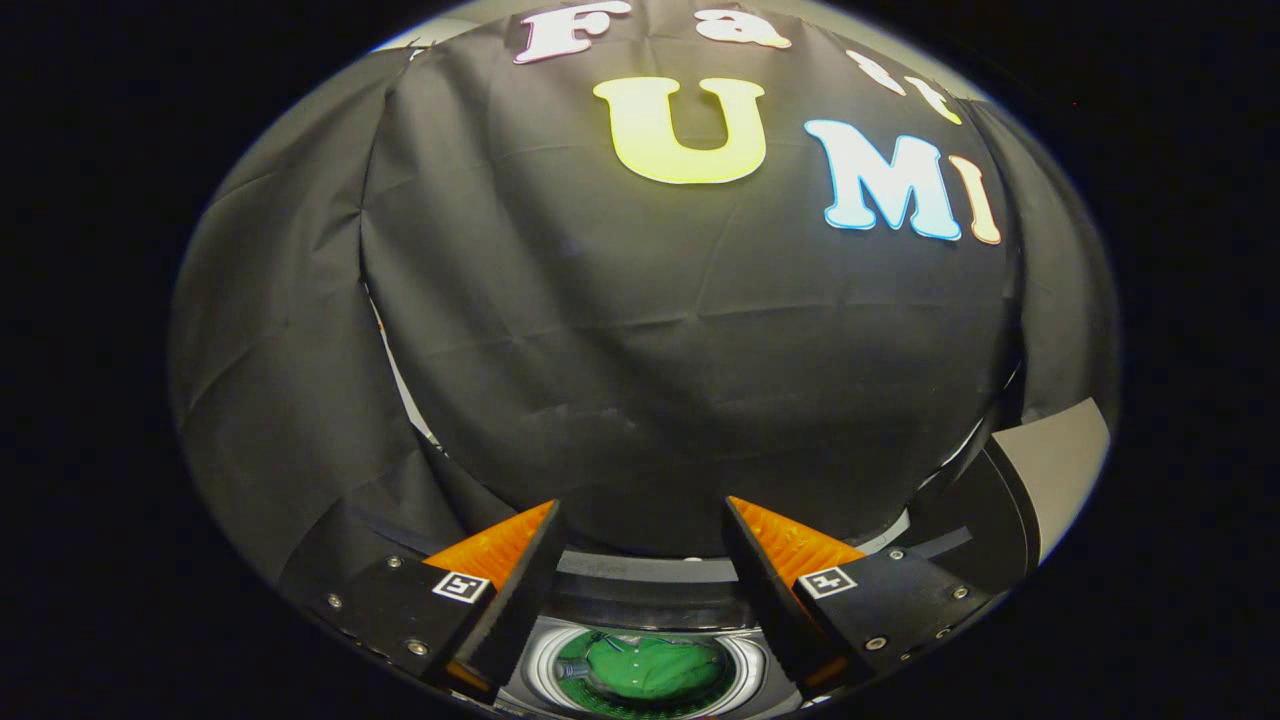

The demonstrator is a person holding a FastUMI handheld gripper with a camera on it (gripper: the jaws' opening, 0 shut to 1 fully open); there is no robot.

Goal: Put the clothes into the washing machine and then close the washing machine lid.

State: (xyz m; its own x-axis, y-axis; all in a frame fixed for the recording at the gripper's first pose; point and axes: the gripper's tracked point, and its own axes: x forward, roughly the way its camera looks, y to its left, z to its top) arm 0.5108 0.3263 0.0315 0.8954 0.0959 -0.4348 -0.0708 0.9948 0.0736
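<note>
Holding my gripper [640, 520] above the washing machine [640, 600], I have its two fingers [500, 590] spread wide apart with nothing between them and nothing pressed by either one. Below the gap between the fingers sits the machine's round drum opening [545, 655], ringed by a pale rim, and inside it lies a green garment [650, 665], bunched up in the tub. The clothing is down in the drum, well apart from my fingertips. Just ahead of the fingers runs the curved dark top edge of the machine. Off beyond my right finger a flat grey panel [1060, 460] stands tilted upward beside the machine; it looks like the raised lid, though I cannot tell for certain. Beyond everything hangs the booth's black cloth wall [680, 380], creased in several places.
</note>
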